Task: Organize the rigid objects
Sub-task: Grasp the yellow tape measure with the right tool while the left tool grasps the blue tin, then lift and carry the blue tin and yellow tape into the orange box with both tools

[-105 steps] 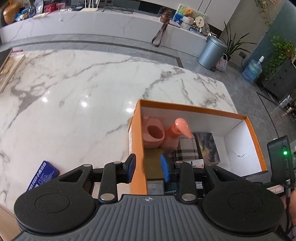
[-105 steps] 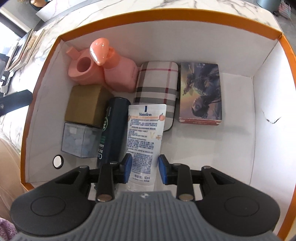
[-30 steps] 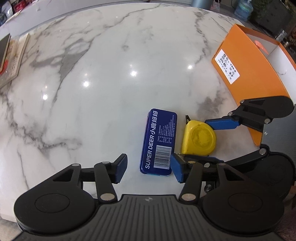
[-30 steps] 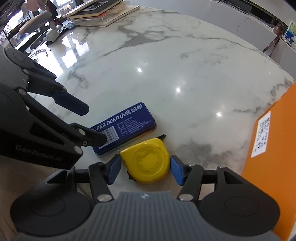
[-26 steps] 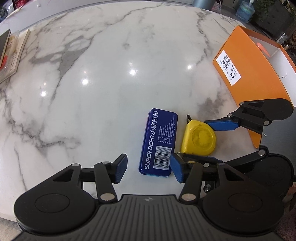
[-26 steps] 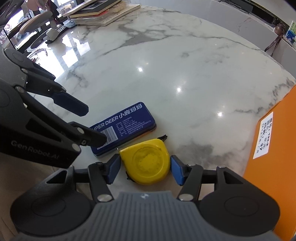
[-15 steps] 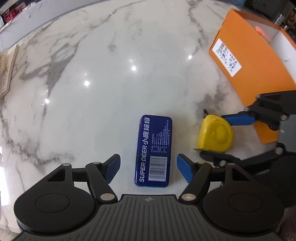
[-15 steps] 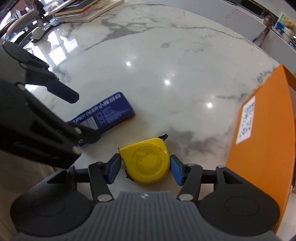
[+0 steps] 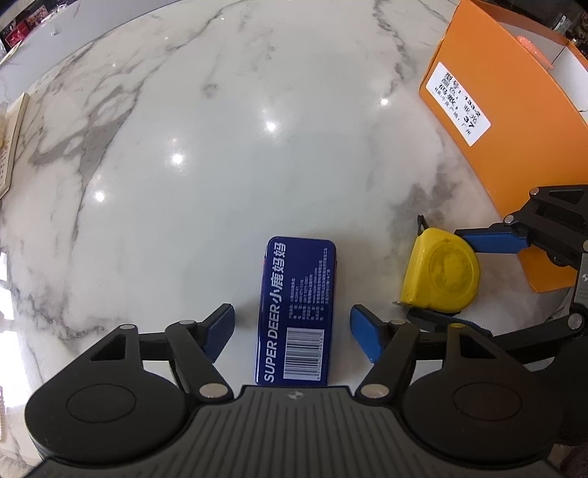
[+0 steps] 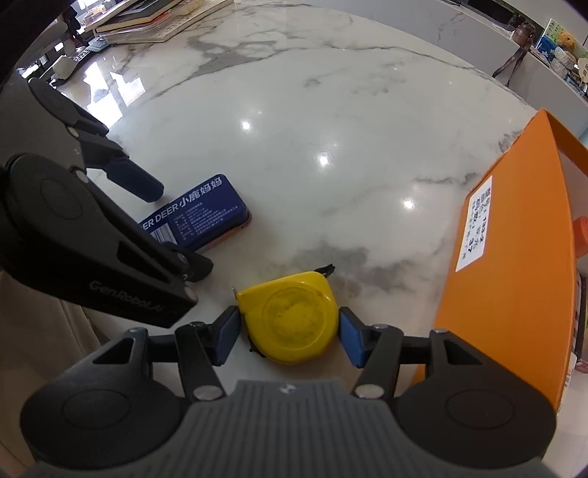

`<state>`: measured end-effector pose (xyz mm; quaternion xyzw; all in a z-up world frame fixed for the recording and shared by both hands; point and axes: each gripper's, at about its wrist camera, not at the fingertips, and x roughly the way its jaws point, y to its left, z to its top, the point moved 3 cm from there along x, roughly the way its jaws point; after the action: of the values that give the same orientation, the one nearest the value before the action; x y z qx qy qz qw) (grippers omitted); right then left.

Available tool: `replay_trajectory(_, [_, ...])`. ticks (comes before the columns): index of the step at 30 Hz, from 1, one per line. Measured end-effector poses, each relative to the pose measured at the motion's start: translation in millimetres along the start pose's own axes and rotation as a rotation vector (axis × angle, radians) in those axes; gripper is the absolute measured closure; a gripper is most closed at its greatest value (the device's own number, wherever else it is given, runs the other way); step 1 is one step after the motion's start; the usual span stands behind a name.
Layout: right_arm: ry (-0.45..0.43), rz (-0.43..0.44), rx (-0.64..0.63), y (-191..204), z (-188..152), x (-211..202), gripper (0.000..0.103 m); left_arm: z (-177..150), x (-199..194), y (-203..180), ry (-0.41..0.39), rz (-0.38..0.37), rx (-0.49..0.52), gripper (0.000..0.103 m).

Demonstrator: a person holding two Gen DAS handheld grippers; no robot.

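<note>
Left gripper: we see our left gripper [image 9: 292, 332] low in the left wrist view, its blue pads spread either side of the tin with a gap on each side; the jaws have just been closing a little, with the tin between them but not gripped.
Blue tin: the flat dark-blue rectangular metal tin printed "SUPER DEER" [image 9: 297, 312] lies on the table at lower centre of the left wrist view, its barcode end nearest us.
Right gripper: our right gripper [image 10: 287, 334] sits at lower centre of the right wrist view, clenched around the tape measure, both blue pads against its sides.
Tape measure: the round-cornered yellow plastic tape measure [image 10: 290, 316] lies flat on the table, its black tape tip pointing toward the upper right of the frame; in the left wrist view it is at right of centre [image 9: 441, 274], just right of the tin and apart from it.
Table: the glossy white marble table with grey veins [image 9: 220, 147] fills most of both views.
Box: we see the orange cardboard box with a white printed label [image 10: 514, 257] standing on the table at the right edge of the right wrist view, near the tape measure.
Books: a stack of books [image 10: 158, 18] rests at the upper left of the right wrist view.
</note>
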<state>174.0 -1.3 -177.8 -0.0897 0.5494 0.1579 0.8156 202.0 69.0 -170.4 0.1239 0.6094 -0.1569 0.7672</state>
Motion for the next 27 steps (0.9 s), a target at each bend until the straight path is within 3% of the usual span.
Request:
replay_trajectory(2, [-0.002,0.002,0.008,-1,0,0,0.042,0,-2,0,-0.015,0.000,0.003,0.045])
replay_trajectory(4, [-0.004,0.006,0.013,-2,0,0,0.042,0,-5,-3,-0.027,-0.001,0.015,0.052])
replay_trajectory(11, [-0.008,0.003,0.005,-3,0,-2,0.046,0,-6,-5,-0.033,0.000,0.007,0.053])
replay_trajectory(16, [-0.024,0.008,0.017,-5,-1,-7,0.046,-1,-9,9,-0.047,-0.066,-0.077,0.053])
replay_trajectory(27, [-0.097,-0.003,-0.008,-1,4,-30,0.046,-15,-48,11,-0.161,-0.116,-0.167,0.053])
